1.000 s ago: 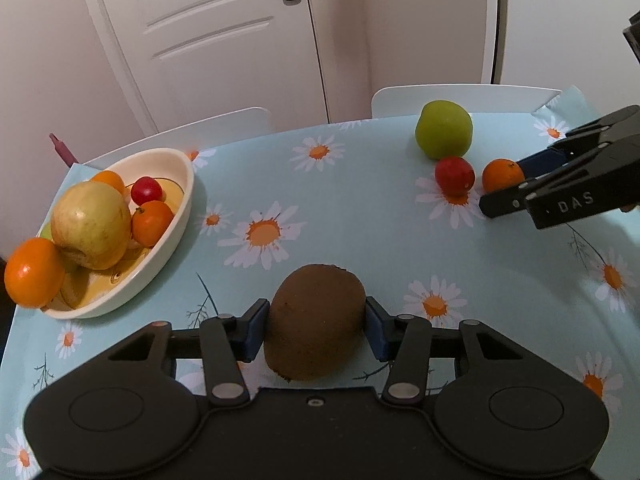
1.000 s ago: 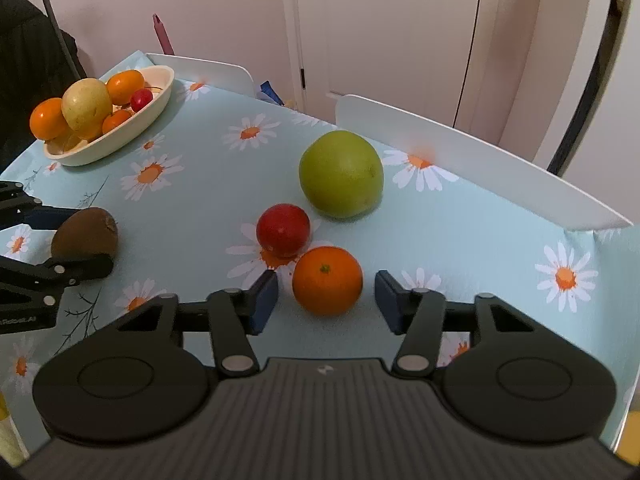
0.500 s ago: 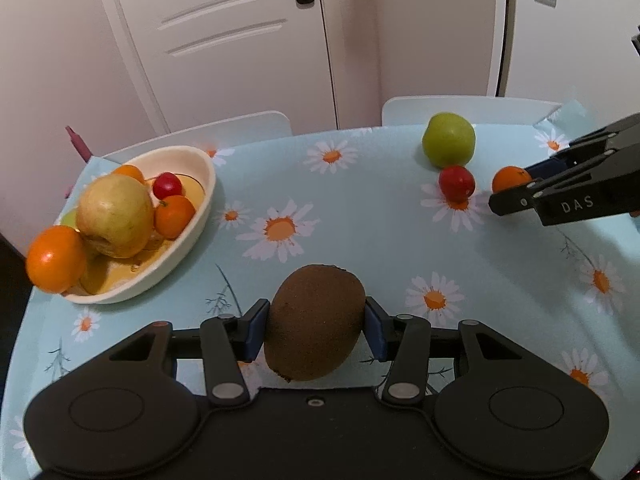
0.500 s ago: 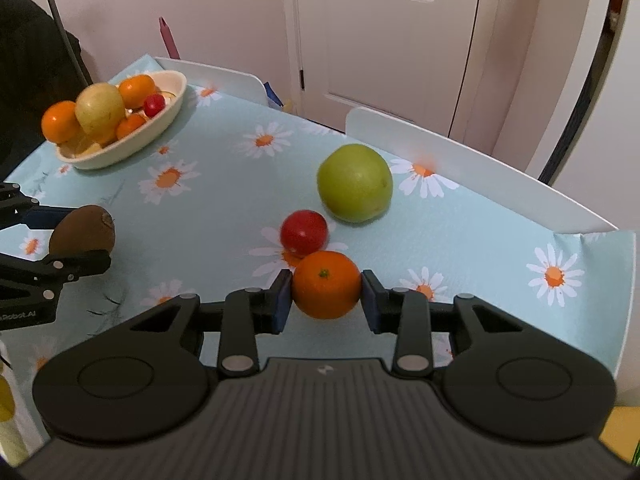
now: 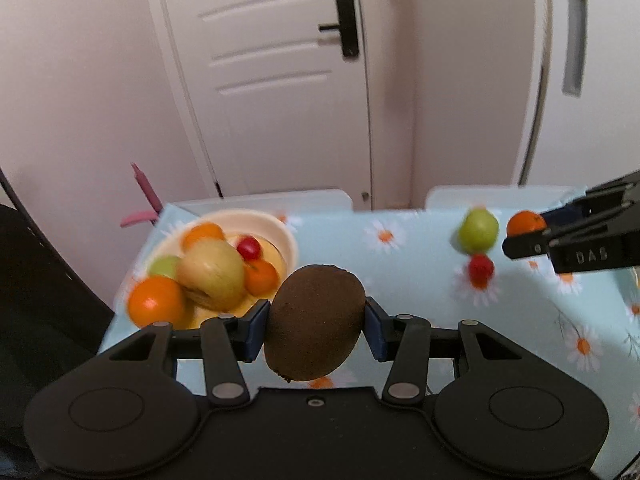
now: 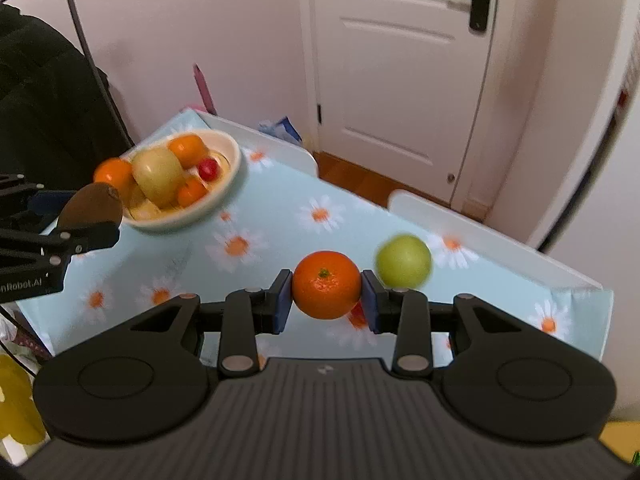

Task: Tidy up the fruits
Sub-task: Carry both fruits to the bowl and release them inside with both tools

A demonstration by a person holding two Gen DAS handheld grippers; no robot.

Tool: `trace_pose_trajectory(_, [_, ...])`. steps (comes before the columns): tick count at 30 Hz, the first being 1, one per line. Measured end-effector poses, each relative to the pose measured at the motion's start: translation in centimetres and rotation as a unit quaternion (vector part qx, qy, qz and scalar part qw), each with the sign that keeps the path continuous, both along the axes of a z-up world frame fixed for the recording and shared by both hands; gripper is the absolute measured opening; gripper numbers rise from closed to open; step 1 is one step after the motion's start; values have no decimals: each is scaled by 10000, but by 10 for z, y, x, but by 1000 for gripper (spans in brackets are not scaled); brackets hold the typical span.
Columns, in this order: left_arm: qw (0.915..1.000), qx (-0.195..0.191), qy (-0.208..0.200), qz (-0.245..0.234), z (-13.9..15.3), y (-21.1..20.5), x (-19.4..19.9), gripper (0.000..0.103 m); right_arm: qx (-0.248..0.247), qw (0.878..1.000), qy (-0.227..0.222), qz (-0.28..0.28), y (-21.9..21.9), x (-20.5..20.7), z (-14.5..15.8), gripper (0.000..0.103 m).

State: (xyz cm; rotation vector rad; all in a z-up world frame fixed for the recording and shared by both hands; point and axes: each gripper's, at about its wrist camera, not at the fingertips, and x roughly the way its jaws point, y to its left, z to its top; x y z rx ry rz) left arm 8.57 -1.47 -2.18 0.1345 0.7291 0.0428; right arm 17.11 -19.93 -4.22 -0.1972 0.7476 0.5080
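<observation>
My left gripper (image 5: 316, 324) is shut on a brown kiwi (image 5: 314, 322), held above the table near the cream bowl (image 5: 286, 236). The bowl holds a yellow apple (image 5: 212, 274), oranges and a small red fruit. My right gripper (image 6: 325, 300) is shut on an orange (image 6: 326, 290), lifted off the cloth. In the left wrist view that orange (image 5: 526, 222) shows at the right between black fingers. A green apple (image 6: 404, 266) and a small red fruit (image 5: 480, 270) lie on the table. The left gripper with the kiwi (image 6: 90, 208) shows at the left of the right wrist view, beside the bowl (image 6: 230, 168).
The table wears a light blue daisy cloth (image 5: 400, 264) with white chair backs (image 6: 480, 228) at its far edges. A white door (image 5: 272, 80) stands behind. A dark chair or bag (image 6: 44, 92) sits at the left, and a pink object (image 5: 144, 200) pokes up by the table corner.
The right gripper closed on the orange and lifted it. Both grippers rose from the table; the left carried the kiwi up and towards the bowl.
</observation>
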Motion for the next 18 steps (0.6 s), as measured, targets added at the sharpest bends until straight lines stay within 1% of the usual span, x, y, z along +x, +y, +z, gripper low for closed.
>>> trace_pose_trajectory(4, [9999,-2,-165,26,18,21,3,53,63,9999,-101,15,24,1,15,51])
trace_pose_trajectory(11, [9997,-9,-233,-65,32,68,23,53,200,9996,-190,-62,75,14,35,51])
trace_pose_trajectory(14, [9997,-17,-226,-125,35,90,34,53,244,9995,-171,-129,99,24,35,51])
trace_pose_trajectory(18, [9996,1,-170,-209,32,118,56,53,332,9991,-33,-248,127,40,30,51])
